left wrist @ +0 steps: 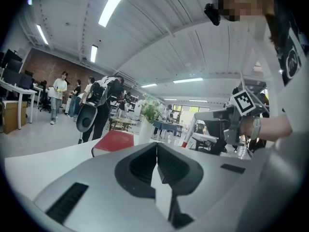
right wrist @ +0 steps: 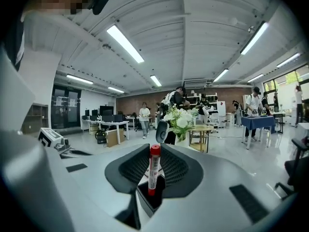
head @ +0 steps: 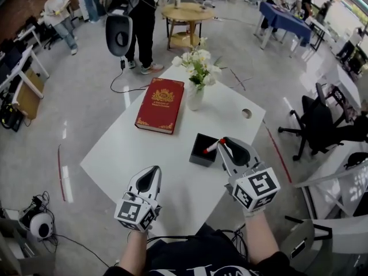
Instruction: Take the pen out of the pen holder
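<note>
A white pen with red ends is clamped between the jaws of my right gripper, which is shut on it. It hangs tilted just over the black square pen holder near the table's front right. In the right gripper view the pen stands upright between the pads, its lower end at the mouth of the holder. My left gripper hovers over the table's front edge, jaws shut and empty. From the left gripper I see the pen slanting off to the right.
A red book lies mid-table, and behind it stands a white vase of flowers. The white table has a round hole near its right corner. A black office chair stands to the right. People and furniture fill the room beyond.
</note>
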A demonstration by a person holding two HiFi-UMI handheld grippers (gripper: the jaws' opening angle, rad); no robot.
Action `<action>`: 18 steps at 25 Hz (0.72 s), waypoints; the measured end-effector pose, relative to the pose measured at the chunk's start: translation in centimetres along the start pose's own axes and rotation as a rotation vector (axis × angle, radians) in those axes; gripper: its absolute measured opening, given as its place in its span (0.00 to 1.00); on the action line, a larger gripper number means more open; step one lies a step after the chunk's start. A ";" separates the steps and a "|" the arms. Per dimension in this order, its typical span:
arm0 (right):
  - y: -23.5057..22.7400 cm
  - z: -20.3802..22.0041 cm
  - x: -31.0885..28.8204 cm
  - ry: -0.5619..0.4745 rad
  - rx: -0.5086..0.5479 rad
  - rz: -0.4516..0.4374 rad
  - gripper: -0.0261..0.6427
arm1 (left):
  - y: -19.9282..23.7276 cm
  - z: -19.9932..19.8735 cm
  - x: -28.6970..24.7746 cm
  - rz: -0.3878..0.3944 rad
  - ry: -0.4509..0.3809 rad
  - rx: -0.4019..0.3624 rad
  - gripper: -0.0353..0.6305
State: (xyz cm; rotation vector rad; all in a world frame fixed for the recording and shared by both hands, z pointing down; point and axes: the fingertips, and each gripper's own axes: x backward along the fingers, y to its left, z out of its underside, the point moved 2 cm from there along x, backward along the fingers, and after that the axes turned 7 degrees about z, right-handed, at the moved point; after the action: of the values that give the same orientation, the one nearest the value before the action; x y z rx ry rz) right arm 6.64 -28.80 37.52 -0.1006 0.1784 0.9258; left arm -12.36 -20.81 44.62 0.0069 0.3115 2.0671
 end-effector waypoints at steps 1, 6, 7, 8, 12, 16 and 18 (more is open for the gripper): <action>0.2 -0.3 0.4 -0.009 -0.003 0.000 0.16 | -0.1 -0.1 0.0 0.001 0.003 0.001 0.06; 1.3 -1.0 2.0 -0.030 0.000 0.001 0.16 | -0.5 -0.5 0.1 0.011 -0.002 0.001 0.06; 1.5 -1.0 2.3 -0.029 0.000 0.003 0.16 | -0.5 -0.7 0.1 0.007 -0.003 0.003 0.06; 1.6 -1.0 2.5 -0.028 0.001 0.005 0.16 | -0.5 -0.9 0.1 0.005 -0.006 0.003 0.06; 2.2 -0.6 3.3 -0.030 0.007 0.010 0.16 | -0.4 -1.6 0.0 0.016 -0.030 -0.012 0.06; 2.7 -0.1 4.2 -0.030 -0.005 0.017 0.16 | -0.4 -1.5 0.0 0.048 -0.044 -0.030 0.06; 2.9 0.4 4.7 -0.025 -0.013 0.023 0.16 | -0.6 -2.0 0.1 0.046 -0.042 -0.025 0.06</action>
State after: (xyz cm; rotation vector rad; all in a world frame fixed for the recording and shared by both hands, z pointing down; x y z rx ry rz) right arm 7.14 -23.34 36.97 -0.0993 0.1502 0.9507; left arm -12.16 -20.90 42.54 0.0427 0.2612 2.1135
